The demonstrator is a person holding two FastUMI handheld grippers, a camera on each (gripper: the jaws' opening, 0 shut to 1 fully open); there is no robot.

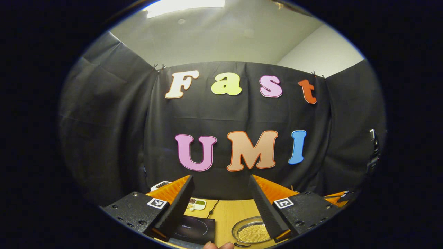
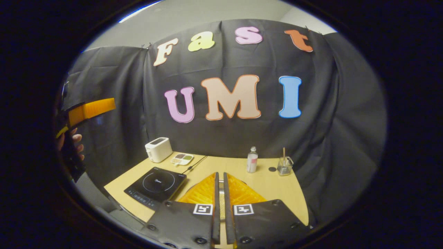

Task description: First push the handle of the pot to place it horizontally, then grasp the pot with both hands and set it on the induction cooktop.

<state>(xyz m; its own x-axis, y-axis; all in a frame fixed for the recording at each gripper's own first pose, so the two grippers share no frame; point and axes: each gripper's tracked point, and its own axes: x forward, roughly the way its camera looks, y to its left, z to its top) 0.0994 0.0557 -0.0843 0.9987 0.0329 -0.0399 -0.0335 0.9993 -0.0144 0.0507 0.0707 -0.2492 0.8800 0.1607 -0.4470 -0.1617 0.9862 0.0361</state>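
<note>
In the left gripper view a shallow metal pot (image 1: 251,233) with a golden, grainy filling sits on the wooden table, low and to the right. Its handle is hidden. The black induction cooktop (image 1: 193,228) lies to the left of the pot. My left gripper (image 1: 220,180) is held high above both, wide open with nothing between its fingers. In the right gripper view the cooktop (image 2: 155,185) lies at the table's left front. My right gripper (image 2: 220,174) hovers over the table with its fingers almost touching and nothing between them. The left gripper (image 2: 86,110) is raised at the far left, held by a hand (image 2: 71,140).
A white toaster (image 2: 158,149) and a small divided dish (image 2: 182,159) stand behind the cooktop, with its cord trailing beside them. A small bottle (image 2: 252,159) and a glass jar with a stick (image 2: 285,166) stand at the back right of the table (image 2: 273,190). A fingertip (image 1: 218,245) shows at the bottom.
</note>
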